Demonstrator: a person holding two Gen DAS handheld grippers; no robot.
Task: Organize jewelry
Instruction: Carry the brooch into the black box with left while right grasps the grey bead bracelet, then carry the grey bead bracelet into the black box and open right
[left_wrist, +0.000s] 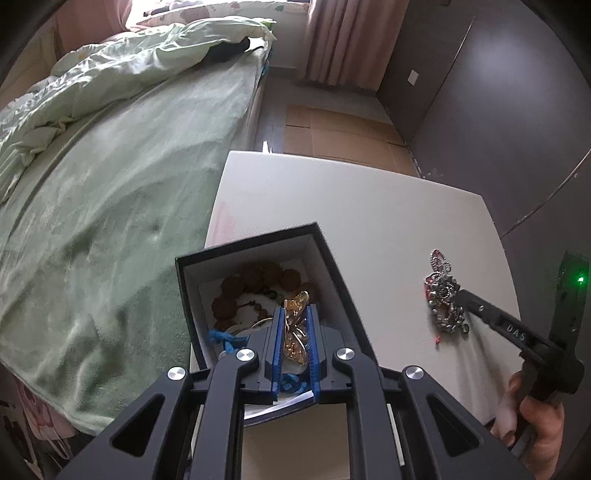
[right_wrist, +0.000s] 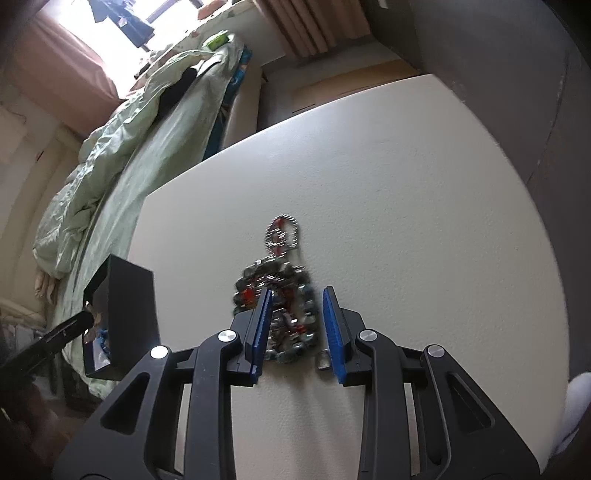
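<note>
A white tabletop (right_wrist: 388, 192) stands beside a bed with a pale green quilt (left_wrist: 110, 177). The open black cardboard box (left_wrist: 255, 258) sits at the table's bed-side edge; its contents are partly hidden. Above it the left gripper (left_wrist: 295, 332) points steeply down, clamped on a gold butterfly brooch (left_wrist: 295, 325). Away from the box, the right gripper (right_wrist: 297, 325) straddles a blurred silver-and-red chain ornament (right_wrist: 280, 295), pads narrowly apart; contact is unclear.

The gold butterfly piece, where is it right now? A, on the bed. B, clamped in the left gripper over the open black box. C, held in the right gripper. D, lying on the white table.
B: the left gripper is shut on the butterfly, above the box.
</note>
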